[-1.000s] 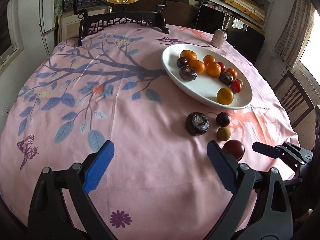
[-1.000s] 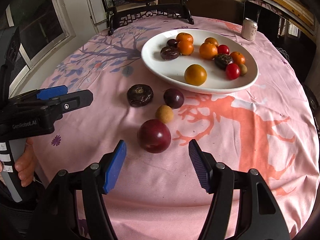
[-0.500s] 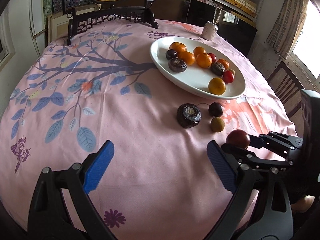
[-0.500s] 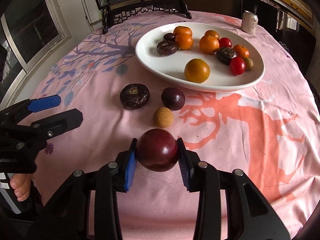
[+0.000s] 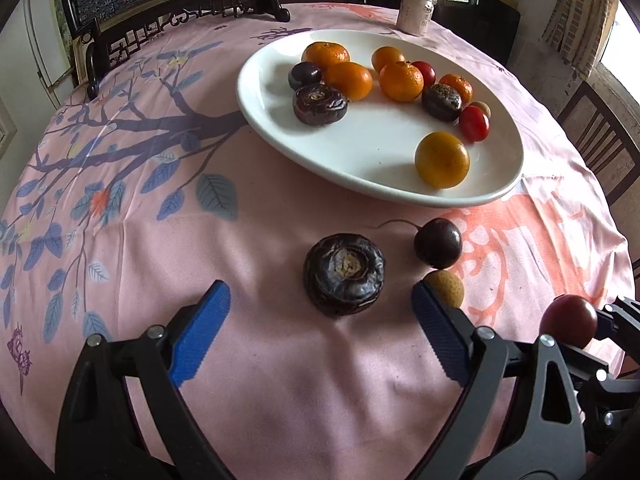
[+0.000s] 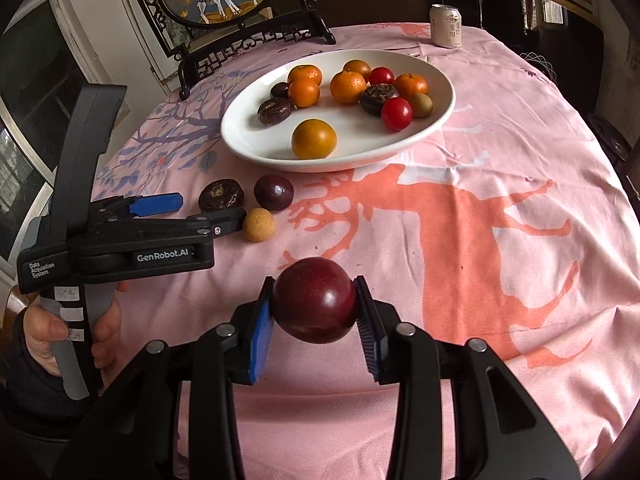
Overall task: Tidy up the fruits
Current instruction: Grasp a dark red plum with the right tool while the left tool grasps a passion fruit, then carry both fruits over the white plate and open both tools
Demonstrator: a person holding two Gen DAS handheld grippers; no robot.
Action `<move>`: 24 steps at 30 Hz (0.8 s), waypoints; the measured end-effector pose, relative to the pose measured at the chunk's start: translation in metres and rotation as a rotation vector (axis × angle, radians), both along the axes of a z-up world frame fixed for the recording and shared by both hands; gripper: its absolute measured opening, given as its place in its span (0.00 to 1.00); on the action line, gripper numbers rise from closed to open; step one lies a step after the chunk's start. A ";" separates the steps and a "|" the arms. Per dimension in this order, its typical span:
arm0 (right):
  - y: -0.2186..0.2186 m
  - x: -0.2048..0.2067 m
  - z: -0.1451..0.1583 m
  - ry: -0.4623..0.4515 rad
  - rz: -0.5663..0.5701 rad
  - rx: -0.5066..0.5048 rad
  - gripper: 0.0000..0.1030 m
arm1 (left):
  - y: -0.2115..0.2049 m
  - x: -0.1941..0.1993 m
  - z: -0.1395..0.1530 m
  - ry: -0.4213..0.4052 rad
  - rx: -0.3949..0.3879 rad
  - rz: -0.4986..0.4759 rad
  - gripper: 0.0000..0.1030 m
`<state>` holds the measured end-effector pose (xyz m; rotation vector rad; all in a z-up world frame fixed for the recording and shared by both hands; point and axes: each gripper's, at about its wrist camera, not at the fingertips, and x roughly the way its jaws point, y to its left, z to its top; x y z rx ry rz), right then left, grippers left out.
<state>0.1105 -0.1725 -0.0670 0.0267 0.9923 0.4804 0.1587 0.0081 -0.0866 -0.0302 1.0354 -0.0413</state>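
- Left wrist view: left gripper [image 5: 320, 312] jaws closing, still spread wide; the dark wrinkled fruit [image 5: 344, 274] lies on the pink tablecloth [image 5: 280, 360] just ahead of the gap, pads clear of it.
- A dark purple plum [image 5: 438, 243] and a small tan fruit [image 5: 446, 288] lie just right of it.
- White oval plate [image 5: 360, 160] beyond carries tangerines, dark fruits, red tomatoes and one yellow-orange fruit [image 5: 442, 159].
- Right wrist view: right gripper [image 6: 314, 320] pinches a dark red plum [image 6: 314, 300] between both pads, raised off the cloth.
- A hand [image 6: 48, 332] grips the left gripper's handle at left.
- A drinks can [image 6: 446, 26] stands behind the plate [image 6: 248, 140].
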 end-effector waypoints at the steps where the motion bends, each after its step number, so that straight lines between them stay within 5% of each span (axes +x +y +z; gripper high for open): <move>1: -0.002 0.000 0.000 -0.001 -0.002 0.004 0.38 | -0.002 0.000 0.000 -0.013 0.025 0.005 0.81; 5: -0.005 -0.003 0.003 -0.005 -0.004 0.014 0.38 | -0.008 0.000 0.002 -0.026 0.043 -0.009 0.67; 7: -0.004 -0.004 0.003 -0.005 -0.003 0.015 0.38 | -0.011 -0.002 0.005 -0.035 0.045 -0.020 0.43; 8: -0.004 -0.004 0.004 -0.004 -0.003 0.015 0.38 | -0.012 -0.004 0.006 -0.035 0.038 -0.028 0.38; 24: 0.007 0.002 0.008 -0.005 0.017 0.000 0.38 | 0.021 -0.055 0.044 -0.084 -0.127 -0.013 0.38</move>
